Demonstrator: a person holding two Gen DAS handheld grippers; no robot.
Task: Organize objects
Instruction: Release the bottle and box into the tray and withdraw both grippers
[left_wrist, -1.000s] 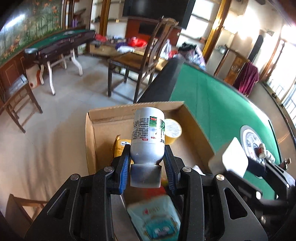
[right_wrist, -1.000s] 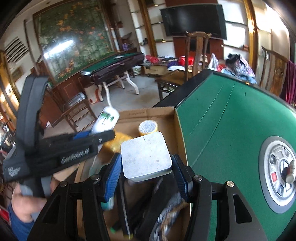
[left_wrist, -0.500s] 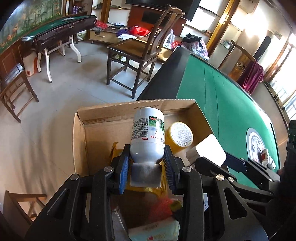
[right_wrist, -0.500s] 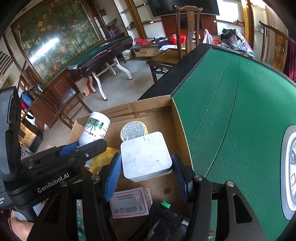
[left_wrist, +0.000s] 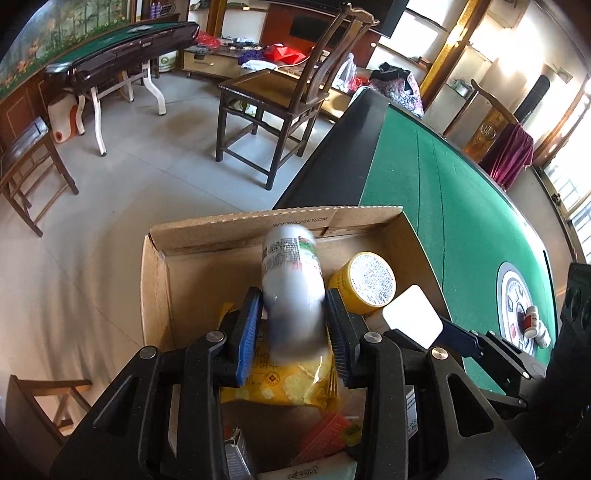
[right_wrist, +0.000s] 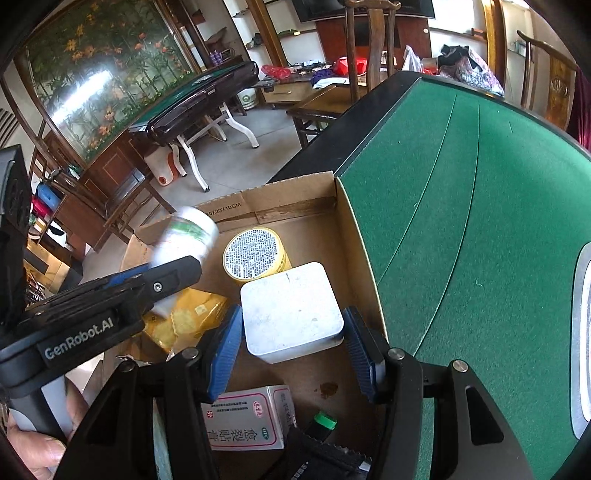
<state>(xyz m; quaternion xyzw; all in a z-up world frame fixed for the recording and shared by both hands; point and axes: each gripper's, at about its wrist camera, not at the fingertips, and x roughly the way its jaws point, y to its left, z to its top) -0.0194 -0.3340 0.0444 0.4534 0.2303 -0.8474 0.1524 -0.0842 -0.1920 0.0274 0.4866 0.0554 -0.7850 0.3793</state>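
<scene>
A cardboard box (left_wrist: 155, 280) sits at the edge of the green table, also seen in the right wrist view (right_wrist: 343, 221). My left gripper (left_wrist: 293, 328) is open over it; a white bottle (left_wrist: 291, 284) with a green label, blurred by motion, is slipping out between the parted jaws above a yellow snack bag (left_wrist: 288, 380). The bottle also shows in the right wrist view (right_wrist: 184, 240). My right gripper (right_wrist: 293, 332) has parted jaws around a white square box (right_wrist: 291, 310) over the carton; a small gap shows at each pad. A yellow round tin (right_wrist: 255, 254) lies just beyond.
The carton also holds a red-and-white medicine box (right_wrist: 247, 417) and a green-capped item (right_wrist: 323, 421). The green felt table (right_wrist: 461, 206) lies to the right, with small bottles on its centre panel (left_wrist: 532, 325). A wooden chair (left_wrist: 280, 99) stands on the floor beyond.
Both grippers have moved down into the carton. The left jaws have opened and the white bottle is dropping. The right jaws have widened off the white square box.
</scene>
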